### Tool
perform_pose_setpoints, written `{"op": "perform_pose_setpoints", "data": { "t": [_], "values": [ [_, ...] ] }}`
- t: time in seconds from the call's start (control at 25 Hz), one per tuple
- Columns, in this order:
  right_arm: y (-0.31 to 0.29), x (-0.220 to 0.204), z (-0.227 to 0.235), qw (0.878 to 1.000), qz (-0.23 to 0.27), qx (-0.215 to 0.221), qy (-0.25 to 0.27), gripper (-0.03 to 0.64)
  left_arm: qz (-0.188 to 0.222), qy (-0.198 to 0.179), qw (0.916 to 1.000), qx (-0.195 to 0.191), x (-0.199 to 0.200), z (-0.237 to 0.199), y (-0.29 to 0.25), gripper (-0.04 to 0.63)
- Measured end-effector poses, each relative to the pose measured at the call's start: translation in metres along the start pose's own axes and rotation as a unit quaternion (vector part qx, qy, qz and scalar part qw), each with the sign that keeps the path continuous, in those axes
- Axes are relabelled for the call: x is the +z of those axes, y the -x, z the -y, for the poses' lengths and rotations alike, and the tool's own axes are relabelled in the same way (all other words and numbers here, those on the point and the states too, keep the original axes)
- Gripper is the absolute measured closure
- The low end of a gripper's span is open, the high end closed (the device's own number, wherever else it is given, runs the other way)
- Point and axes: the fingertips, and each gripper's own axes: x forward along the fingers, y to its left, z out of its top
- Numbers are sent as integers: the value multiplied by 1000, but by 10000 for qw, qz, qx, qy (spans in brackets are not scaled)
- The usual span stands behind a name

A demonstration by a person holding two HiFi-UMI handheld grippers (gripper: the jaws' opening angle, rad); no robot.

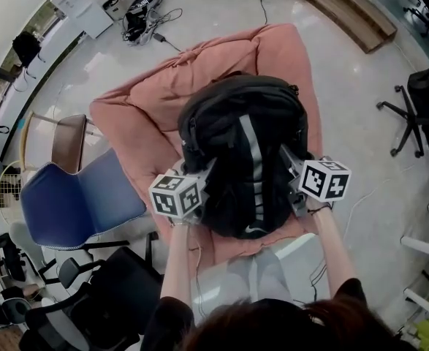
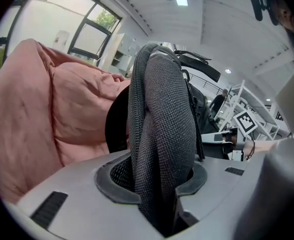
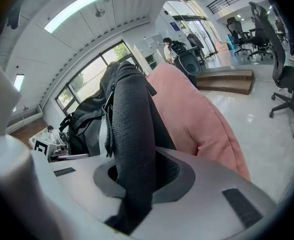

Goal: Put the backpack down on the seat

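Tightly, the left gripper pinches a black padded mesh strap between its jaws, and the right gripper is clamped the same way on a second mesh strap. Both straps belong to the black fabric backpack with a grey stripe, which lies over the soft pink beanbag seat, between the two grippers. A blue padded chair stands just beside the seat on the glossy pale floor.

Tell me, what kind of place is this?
Probably an open-plan office or lab: wheeled office chairs, a pink beanbag seat on a polished floor, and large windows.
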Motion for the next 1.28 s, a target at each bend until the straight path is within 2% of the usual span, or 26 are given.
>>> {"op": "perform_pose_setpoints", "data": {
  "t": [0.44, 0.68, 0.8, 1.0, 1.16, 1.28],
  "values": [
    [-47, 0, 21, 9993, -316, 19, -186, 549, -139, -71, 9997, 162, -2, -38, -35, 428],
    [-56, -1, 18, 9989, -331, 139, -290, 477, -164, -73, 9997, 137, -4, -48, -37, 373],
    [-56, -1, 18, 9993, -281, 45, -228, 403, -110, -106, 9990, 409, -4, -53, -32, 323],
    [-44, -3, 16, 9993, -188, -7, -334, 359, 70, -40, 9984, 553, -6, -48, -16, 244],
    [-36, 6, 12, 9992, 64, 88, -384, 341, 252, -153, 9963, 802, 3, -53, 2, 240],
    [-17, 18, 6, 9993, 200, 215, -240, 342, 505, -139, 9937, 987, 12, -48, 25, 241]
  ]
}}
